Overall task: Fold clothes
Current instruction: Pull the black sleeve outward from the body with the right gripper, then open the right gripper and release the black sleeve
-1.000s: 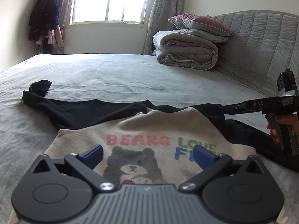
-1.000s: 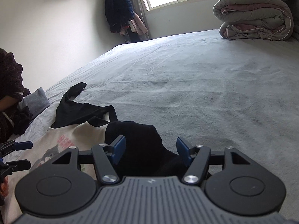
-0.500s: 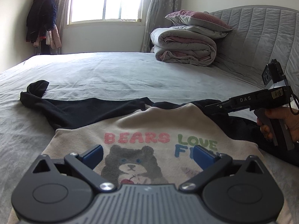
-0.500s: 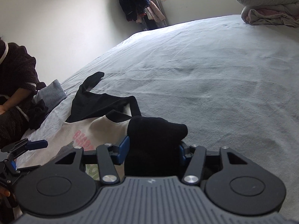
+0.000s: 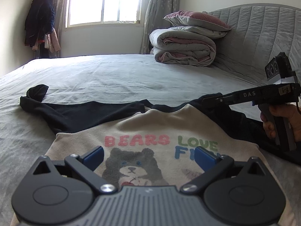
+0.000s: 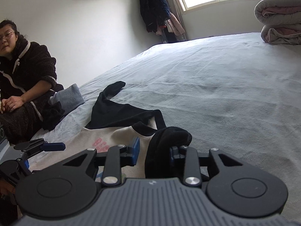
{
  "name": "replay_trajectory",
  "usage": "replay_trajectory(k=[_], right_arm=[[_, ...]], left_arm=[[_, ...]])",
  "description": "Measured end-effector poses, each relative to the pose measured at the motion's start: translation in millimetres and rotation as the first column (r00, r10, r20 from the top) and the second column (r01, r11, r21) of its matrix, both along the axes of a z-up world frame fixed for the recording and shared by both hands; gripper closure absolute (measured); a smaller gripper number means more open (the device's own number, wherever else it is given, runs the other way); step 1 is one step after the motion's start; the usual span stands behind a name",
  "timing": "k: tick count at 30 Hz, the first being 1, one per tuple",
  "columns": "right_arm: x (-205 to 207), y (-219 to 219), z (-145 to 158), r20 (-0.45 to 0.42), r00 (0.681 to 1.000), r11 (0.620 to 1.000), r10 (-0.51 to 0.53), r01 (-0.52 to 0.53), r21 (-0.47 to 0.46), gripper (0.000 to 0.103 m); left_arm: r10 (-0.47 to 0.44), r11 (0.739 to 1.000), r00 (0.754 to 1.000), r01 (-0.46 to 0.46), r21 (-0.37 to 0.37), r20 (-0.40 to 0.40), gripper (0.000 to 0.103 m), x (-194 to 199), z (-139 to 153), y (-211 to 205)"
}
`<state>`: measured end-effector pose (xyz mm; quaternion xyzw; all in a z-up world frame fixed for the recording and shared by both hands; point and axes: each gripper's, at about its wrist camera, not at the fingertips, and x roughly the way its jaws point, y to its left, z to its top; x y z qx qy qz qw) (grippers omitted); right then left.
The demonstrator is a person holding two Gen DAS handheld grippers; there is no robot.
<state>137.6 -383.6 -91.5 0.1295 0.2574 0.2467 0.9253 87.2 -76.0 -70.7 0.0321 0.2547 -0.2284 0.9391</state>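
A beige sweatshirt (image 5: 169, 124) with black sleeves and a bear print lies face up on the bed. My left gripper (image 5: 148, 156) hovers open over the lower part of the print, holding nothing. My right gripper (image 6: 153, 150) is shut on the cuff of the black right sleeve (image 6: 169, 137), which bulges up between its fingers and hides the right pad. From the left wrist view, the right gripper (image 5: 206, 100) holds that sleeve near the shirt's right shoulder. The other black sleeve (image 5: 62, 111) lies spread flat to the left.
The grey bedsheet (image 5: 122, 75) stretches far toward the window. A folded quilt and pillow (image 5: 186, 47) sit by the headboard. A person in a dark fleece (image 6: 24, 86) sits at the bed's left edge beside folded grey cloth (image 6: 67, 98). Clothes hang in the corner (image 6: 156, 11).
The right gripper's fingers narrowed onto the black sleeve cuff and carried it up and inward toward the shirt's shoulder. The left gripper stayed open over the print.
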Motion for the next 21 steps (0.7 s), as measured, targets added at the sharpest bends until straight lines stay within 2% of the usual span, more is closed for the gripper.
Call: replay_trajectory(k=[5, 7, 9, 10, 15, 21], right_arm=[[-2.6, 6.5, 4.0, 0.026, 0.997, 0.998, 0.070, -0.070, 0.001, 0.069], [-6.3, 14.4, 5.7, 0.039, 0.988, 0.989, 0.147, -0.145, -0.035, 0.069], [-12.5, 27.0, 8.1, 0.043, 0.971, 0.967, 0.235, -0.229, -0.111, 0.069], [-13.2, 32.9, 6.2, 0.031, 0.969, 0.959, 0.245, -0.237, -0.155, 0.069], [-15.2, 62.7, -5.2, -0.039, 0.962, 0.892, 0.270, -0.265, -0.367, 0.069], [-13.2, 67.2, -10.7, 0.010, 0.984, 0.864, 0.176, -0.150, -0.481, 0.069]], left_arm=[[-0.004, 1.000, 1.000, 0.004, 0.005, 0.000, 0.001, -1.1, -0.7, -1.5], [-0.005, 1.000, 1.000, 0.005, 0.006, 0.000, 0.001, -1.0, -0.7, -1.7], [-0.006, 1.000, 1.000, 0.006, 0.008, 0.000, 0.001, -0.8, -0.6, -1.7], [-0.007, 1.000, 1.000, 0.007, 0.008, -0.001, 0.001, -0.6, -0.6, -1.7], [-0.010, 1.000, 1.000, 0.010, 0.010, -0.002, 0.001, -0.8, -0.9, -2.0], [-0.012, 1.000, 1.000, 0.012, 0.016, -0.003, 0.001, -0.9, -1.0, -1.5]])
